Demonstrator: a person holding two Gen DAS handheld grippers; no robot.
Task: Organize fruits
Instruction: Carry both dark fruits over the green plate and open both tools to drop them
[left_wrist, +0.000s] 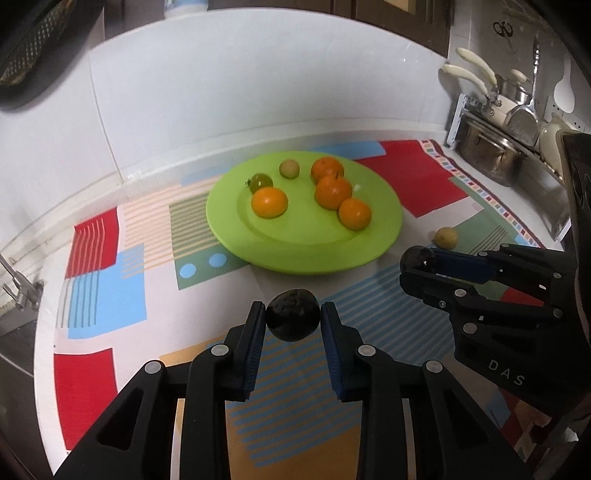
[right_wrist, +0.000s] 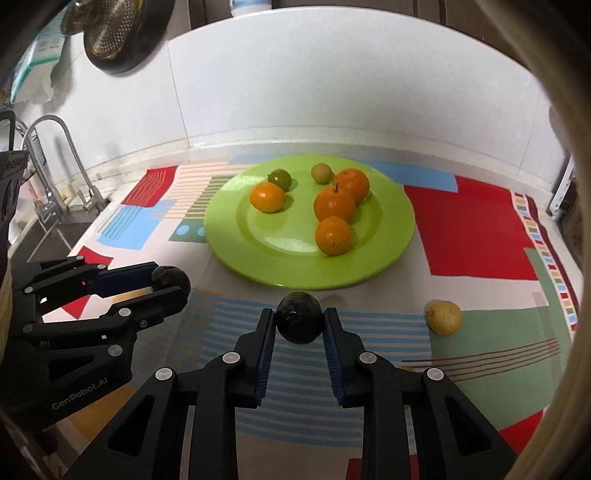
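Observation:
A green plate (left_wrist: 384, 221) (right_wrist: 400, 225) sits on a patterned mat and holds several oranges (left_wrist: 269, 202) (right_wrist: 333, 235), a green fruit (left_wrist: 261, 181) (right_wrist: 279, 178) and a small pale fruit (left_wrist: 289, 168) (right_wrist: 320, 172). My left gripper (left_wrist: 293, 314) (right_wrist: 168, 282) is shut on a dark round fruit (left_wrist: 293, 314) (right_wrist: 173, 277), held above the mat in front of the plate. My right gripper (right_wrist: 299, 323) (left_wrist: 415, 266) is shut on another dark round fruit (right_wrist: 299, 323) (left_wrist: 415, 259). A yellow fruit (left_wrist: 446, 237) (right_wrist: 444, 317) lies on the mat, right of the plate.
The mat (left_wrist: 417, 173) (right_wrist: 469, 229) covers a counter against a white wall. Pots and utensils (left_wrist: 495, 147) stand at the right. A sink tap (right_wrist: 55, 166) is at the left. A dark strainer (right_wrist: 114, 33) hangs on the wall.

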